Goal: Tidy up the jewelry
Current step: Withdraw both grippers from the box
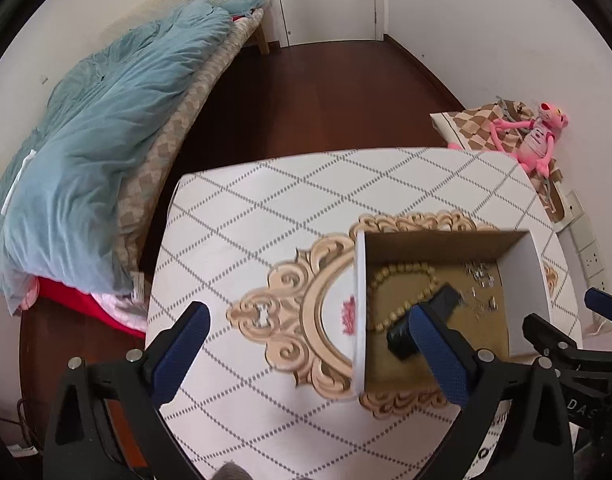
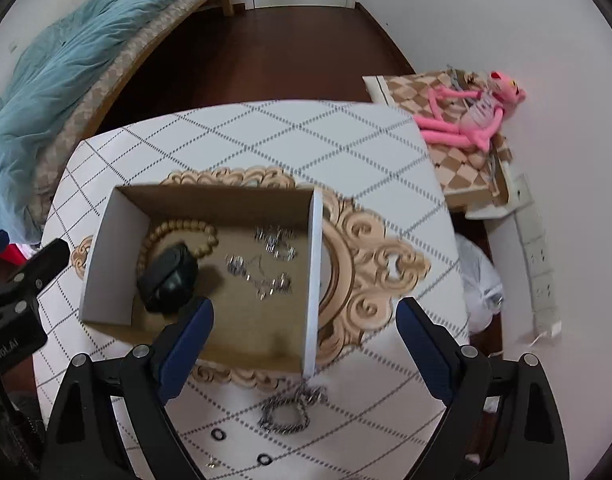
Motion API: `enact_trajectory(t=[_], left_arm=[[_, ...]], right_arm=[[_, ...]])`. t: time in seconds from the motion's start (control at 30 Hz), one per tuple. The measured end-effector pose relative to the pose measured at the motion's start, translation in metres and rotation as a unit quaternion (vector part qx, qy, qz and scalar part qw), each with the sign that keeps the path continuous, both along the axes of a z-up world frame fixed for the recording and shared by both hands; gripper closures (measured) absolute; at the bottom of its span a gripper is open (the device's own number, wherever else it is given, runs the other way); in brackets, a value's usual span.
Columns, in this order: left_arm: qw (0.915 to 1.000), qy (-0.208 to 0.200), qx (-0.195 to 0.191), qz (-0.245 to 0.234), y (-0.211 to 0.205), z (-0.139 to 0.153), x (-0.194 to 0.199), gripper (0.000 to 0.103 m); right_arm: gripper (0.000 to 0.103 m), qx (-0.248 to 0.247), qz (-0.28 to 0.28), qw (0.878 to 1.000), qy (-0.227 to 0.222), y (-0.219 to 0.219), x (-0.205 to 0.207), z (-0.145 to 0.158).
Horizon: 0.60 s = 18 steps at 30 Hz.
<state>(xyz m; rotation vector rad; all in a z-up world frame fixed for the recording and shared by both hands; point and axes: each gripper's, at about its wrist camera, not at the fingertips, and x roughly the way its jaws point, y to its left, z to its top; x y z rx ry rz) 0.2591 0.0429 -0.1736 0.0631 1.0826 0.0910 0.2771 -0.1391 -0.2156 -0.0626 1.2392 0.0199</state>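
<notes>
Brown cardboard, white outside: an open rectangular box (image 2: 106, 240) sits on the white tabletop with grey diamond lines and a tan ornate medallion (image 2: 345, 140). Inside lie a tan wooden bead bracelet (image 2: 178, 228), partly covered by a black rounded object (image 2: 168, 280) whose kind is hard to make out, and a scatter of small silver pieces (image 2: 266, 260), blurred and too fine to tell apart.

Outside the box, by its near right corner, a silver chain bracelet (image 2: 290, 412) lies on the tabletop, blurred. Two small black rings (image 2: 218, 435) lie nearer the camera; a tiny metal bit beside them is unclear.

Right gripper (image 2: 304, 348): jaws wide apart, empty, touching nothing, poised above the box's near right corner and the chain, looking down.

Left gripper (image 1: 306, 352): jaws wide apart, empty, above the box's left wall; its right finger (image 1: 437, 356) hides part of the black object. The right gripper's edge is cut off at that view's right margin.
</notes>
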Motion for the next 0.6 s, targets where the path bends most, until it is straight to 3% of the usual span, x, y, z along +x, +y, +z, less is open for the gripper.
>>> enact_trajectory(t=[0.27, 0.6], left_arm=[[0.9999, 0.002, -0.008, 0.008, -0.004, 0.0, -0.027, 0.001], [0.9992, -0.027, -0.018, 0.022, -0.008, 0.033, -0.062, 0.001]], right_arm=[[0.008, 0.003, -0.02, 1.0, -0.014, -0.004, -0.026, 0.007], [0.008, -0.005, -0.025, 0.997, -0.066, -0.01, -0.062, 0.053]])
